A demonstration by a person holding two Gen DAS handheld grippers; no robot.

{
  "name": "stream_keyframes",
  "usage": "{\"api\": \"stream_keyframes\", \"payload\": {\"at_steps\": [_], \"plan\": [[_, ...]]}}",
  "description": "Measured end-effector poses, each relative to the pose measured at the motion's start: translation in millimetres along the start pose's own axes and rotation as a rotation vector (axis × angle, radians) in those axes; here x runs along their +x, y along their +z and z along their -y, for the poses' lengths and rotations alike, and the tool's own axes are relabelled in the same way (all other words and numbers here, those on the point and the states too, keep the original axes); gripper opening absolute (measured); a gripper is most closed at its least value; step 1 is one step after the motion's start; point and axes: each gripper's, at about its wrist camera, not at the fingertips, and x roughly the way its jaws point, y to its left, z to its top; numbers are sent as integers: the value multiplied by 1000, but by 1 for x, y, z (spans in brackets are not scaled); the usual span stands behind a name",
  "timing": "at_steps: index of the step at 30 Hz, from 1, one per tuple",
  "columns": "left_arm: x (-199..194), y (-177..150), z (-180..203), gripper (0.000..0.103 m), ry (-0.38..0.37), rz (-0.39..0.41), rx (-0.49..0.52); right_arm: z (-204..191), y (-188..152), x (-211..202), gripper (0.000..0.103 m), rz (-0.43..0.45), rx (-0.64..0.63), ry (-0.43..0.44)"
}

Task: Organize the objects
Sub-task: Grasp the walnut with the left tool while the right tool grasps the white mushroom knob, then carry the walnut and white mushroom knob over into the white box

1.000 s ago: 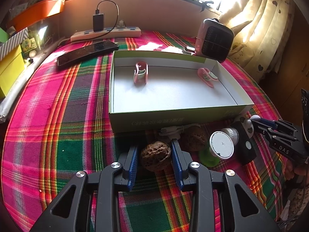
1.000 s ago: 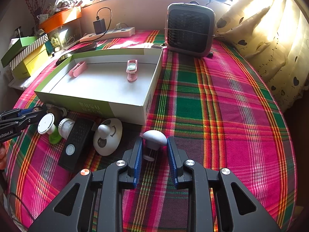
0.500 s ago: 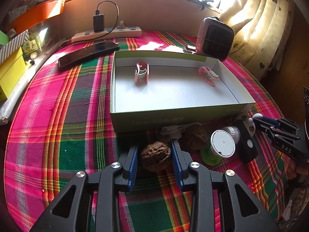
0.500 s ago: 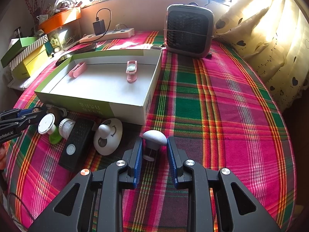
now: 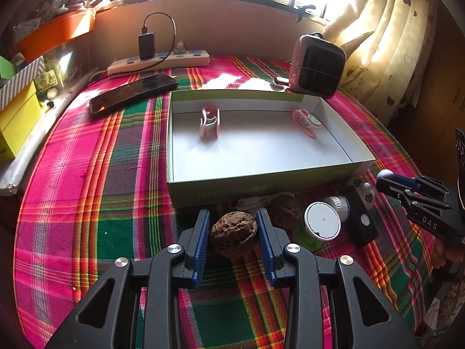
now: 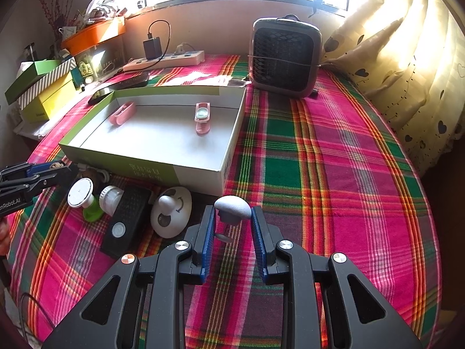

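Observation:
My left gripper (image 5: 234, 234) is shut on a brown walnut (image 5: 233, 237) and holds it just above the cloth, in front of the open green-and-white box (image 5: 261, 187). My right gripper (image 6: 232, 226) is shut on a small white mushroom-shaped object (image 6: 232, 207), lifted off the cloth right of the box (image 6: 174, 174). Two pink clips (image 5: 209, 120) (image 5: 306, 122) lie inside the box. A second walnut (image 5: 286, 213), a white-capped green bottle (image 5: 321, 224), a black remote (image 5: 360, 218) and a white oval disc (image 6: 171, 215) lie along the box's front wall.
A small heater (image 6: 286, 58) stands behind the box. A phone (image 5: 133, 93) and a power strip (image 5: 158, 62) lie at the back left. Yellow and green boxes (image 6: 43, 93) sit at the left edge. A curtain (image 6: 407, 58) hangs on the right.
Both grippers have lifted their objects a little off the cloth. The walnut and the mushroom-shaped object stay held between the fingers.

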Motion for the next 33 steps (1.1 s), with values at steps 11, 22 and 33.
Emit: {"api": "stream_keyframes", "payload": {"at_steps": [11,22,33], "plan": [[-14,12,3,30,2,47,17,-10,13,-17,26,54,-5,43],[-12,30,3,30,-8,66,21,-32,44,-17,26,101,-54,82],[8,55,-6,30,-6,58,1,-50,83,7,26,100,-100,115]]}}
